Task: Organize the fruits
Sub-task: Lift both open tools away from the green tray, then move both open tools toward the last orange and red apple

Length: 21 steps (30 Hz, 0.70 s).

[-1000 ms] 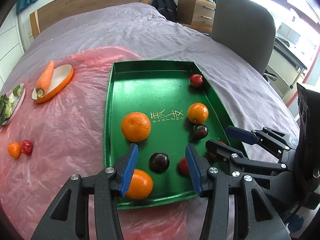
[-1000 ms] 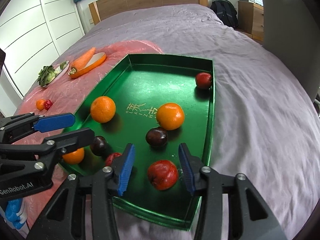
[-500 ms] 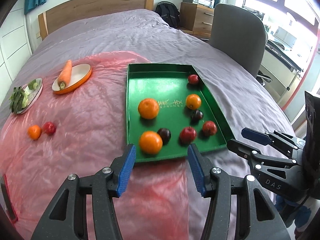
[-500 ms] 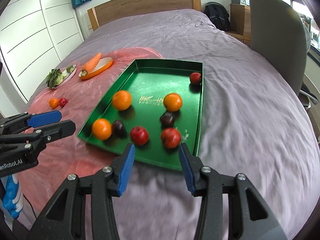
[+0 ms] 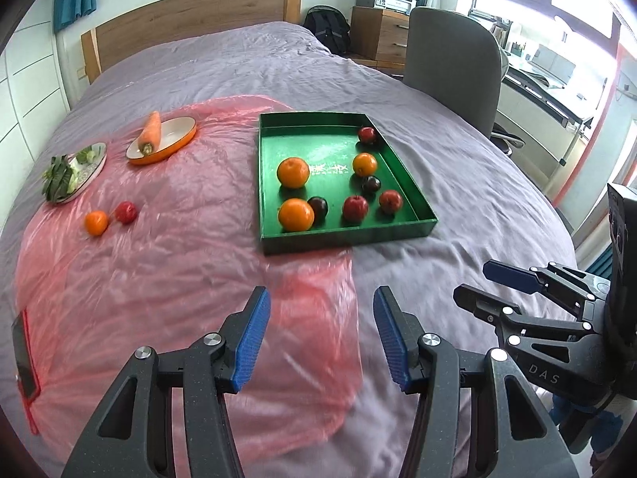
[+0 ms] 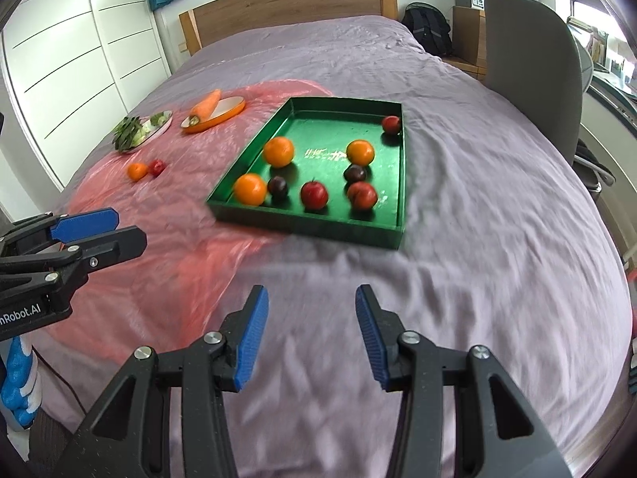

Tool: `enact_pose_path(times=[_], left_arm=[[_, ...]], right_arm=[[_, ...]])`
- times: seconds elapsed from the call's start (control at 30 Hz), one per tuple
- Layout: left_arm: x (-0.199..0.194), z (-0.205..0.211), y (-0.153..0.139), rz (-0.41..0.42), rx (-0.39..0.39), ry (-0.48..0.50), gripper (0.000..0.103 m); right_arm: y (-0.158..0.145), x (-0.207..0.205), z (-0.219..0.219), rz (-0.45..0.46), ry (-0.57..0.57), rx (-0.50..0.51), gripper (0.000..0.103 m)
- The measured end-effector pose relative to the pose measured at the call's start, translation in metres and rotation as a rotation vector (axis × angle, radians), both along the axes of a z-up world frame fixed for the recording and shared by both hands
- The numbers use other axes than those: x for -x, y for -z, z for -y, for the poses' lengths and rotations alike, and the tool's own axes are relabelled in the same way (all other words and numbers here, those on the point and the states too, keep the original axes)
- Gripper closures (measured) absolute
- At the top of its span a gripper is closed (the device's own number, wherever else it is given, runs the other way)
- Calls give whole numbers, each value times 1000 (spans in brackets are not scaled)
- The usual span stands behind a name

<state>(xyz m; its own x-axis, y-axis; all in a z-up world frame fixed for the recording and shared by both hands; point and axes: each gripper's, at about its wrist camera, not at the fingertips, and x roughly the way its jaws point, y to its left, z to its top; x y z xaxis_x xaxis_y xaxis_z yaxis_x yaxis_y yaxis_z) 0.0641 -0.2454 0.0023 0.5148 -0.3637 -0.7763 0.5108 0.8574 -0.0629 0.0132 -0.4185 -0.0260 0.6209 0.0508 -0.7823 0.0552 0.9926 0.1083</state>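
A green tray point(image 5: 346, 235) point(image 6: 310, 229) on the bed holds several fruits: oranges point(image 5: 293, 173) point(image 6: 250, 189), red apples point(image 5: 355, 207) point(image 6: 314, 194) and dark plums point(image 5: 318, 207) point(image 6: 277, 187). A small orange point(image 5: 96, 222) point(image 6: 137, 171) and a small red fruit point(image 5: 126, 212) point(image 6: 157, 167) lie loose on the pink plastic sheet point(image 5: 159, 263), left of the tray. My left gripper point(image 5: 321, 336) is open and empty, well short of the tray. My right gripper point(image 6: 311, 330) is open and empty, also back from the tray.
An orange dish with a carrot point(image 5: 151, 135) point(image 6: 207, 107) and a plate of greens point(image 5: 75, 169) point(image 6: 139, 129) sit at the far left. A grey chair point(image 5: 454, 67) stands at the bed's right side. A wooden headboard point(image 5: 191, 28) is at the back.
Both grippers have pulled back and up from the tray, which now looks smaller and farther. Both stay open and empty. The fruits in the tray have not moved.
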Motion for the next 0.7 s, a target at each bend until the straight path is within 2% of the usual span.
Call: enact_pose_path(times=[0.33,0.7], left_arm=[[27,-49,-3,24,-15,-37,52],[25,-124,4,22,-9,-150,52]], right_arm=[[-1,34,-42,6,-36,-15,20],[-8,32,-106,-4,-158,10,20]])
